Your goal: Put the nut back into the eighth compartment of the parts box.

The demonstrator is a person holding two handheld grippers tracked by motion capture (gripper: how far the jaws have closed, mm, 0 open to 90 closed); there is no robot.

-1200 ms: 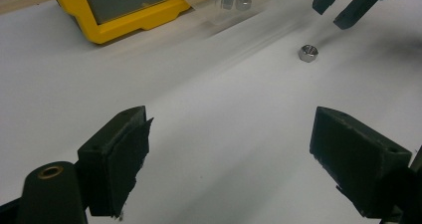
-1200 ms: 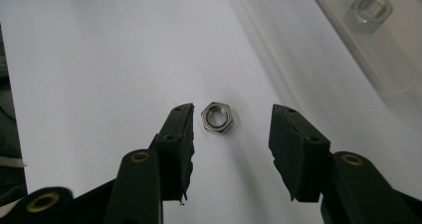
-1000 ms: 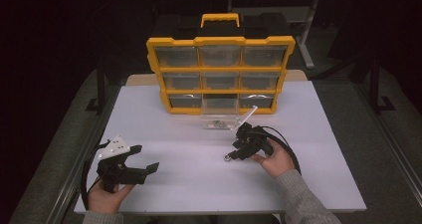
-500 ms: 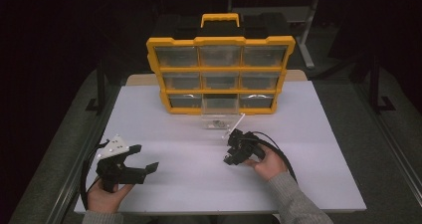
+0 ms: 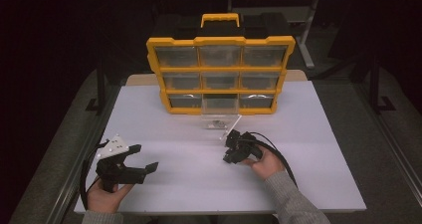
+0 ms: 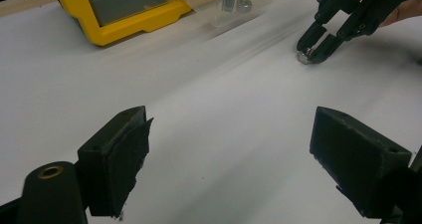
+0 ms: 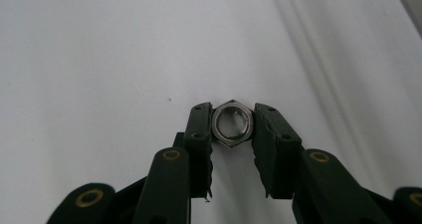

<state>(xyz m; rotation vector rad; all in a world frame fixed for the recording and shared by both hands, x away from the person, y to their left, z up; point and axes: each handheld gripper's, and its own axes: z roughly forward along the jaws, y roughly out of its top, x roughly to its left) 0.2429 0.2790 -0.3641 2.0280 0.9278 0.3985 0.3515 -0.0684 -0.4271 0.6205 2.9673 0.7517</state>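
Observation:
A small steel hex nut [image 7: 232,123] lies flat on the white table top [image 5: 189,134], and my right gripper [image 7: 232,115] is shut on it, one jaw pressed to each side. In the high view the right gripper [image 5: 227,159] is right of centre, tips down at the table. The left gripper view shows it from afar, pinching the nut [image 6: 303,57]. My left gripper [image 5: 145,157] is held near the front left, open with nothing between its fingers [image 6: 124,149].
A yellow organizer [image 5: 220,74] with clear drawers stands upright at the back of the table. One clear drawer [image 5: 219,119] lies pulled out in front of it, with nuts [image 6: 236,4] inside. A cable loops around the right hand.
The right gripper has drifted from beside the pulled-out drawer toward the front left and down to the table. The left gripper has stayed put.

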